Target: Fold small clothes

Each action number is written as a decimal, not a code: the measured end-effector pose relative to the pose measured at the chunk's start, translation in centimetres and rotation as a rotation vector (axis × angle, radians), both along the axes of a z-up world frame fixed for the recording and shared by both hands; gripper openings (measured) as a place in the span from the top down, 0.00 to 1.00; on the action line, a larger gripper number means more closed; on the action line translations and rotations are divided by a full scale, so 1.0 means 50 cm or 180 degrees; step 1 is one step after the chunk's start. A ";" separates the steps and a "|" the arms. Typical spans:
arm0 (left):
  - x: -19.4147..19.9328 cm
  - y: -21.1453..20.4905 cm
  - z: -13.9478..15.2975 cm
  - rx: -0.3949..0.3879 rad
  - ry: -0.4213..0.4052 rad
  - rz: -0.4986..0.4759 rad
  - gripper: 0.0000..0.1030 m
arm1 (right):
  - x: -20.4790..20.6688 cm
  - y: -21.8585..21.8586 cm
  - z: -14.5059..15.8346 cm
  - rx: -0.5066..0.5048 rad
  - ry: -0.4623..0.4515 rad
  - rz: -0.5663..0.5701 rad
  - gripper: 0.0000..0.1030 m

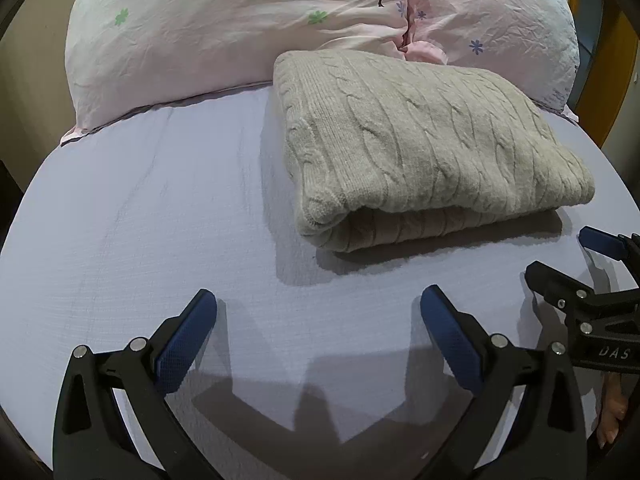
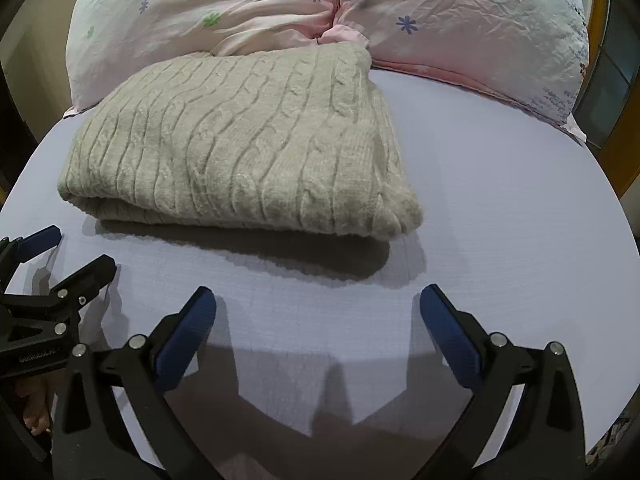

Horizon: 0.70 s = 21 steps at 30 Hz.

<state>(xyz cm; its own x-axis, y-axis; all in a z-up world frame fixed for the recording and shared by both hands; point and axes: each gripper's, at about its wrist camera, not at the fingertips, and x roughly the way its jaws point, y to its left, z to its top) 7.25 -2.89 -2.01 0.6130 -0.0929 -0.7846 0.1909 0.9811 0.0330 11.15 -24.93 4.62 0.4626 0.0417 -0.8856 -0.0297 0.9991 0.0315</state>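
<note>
Bed (image 1: 140, 200) under pale lilac sheet; two pink flowered pillows (image 1: 240, 32) at head; yellow wooden frame (image 2: 630, 152) at right.

You had even, soft indoor light, bright enough on the sheet (image 1: 140, 208) in both views. It came from above and behind you: the left gripper (image 1: 319, 306) and right gripper (image 2: 318, 306) threw broad dark shadows forward on the sheet, and the sweater (image 1: 420, 140) cast one along its near edge. No glare showed. Focus was sharp at centre; the fisheye bent the bed round and left black corners, where detail smeared
</note>
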 end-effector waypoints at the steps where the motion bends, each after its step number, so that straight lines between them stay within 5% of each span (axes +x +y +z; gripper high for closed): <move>1: 0.000 0.000 0.000 0.0000 0.0000 0.0003 0.01 | 0.000 0.000 0.000 0.0000 0.0000 0.0000 0.02; 21: 0.001 0.000 0.000 0.0001 0.0000 -0.0003 0.01 | 0.001 0.000 -0.002 -0.0001 -0.0003 -0.0002 0.02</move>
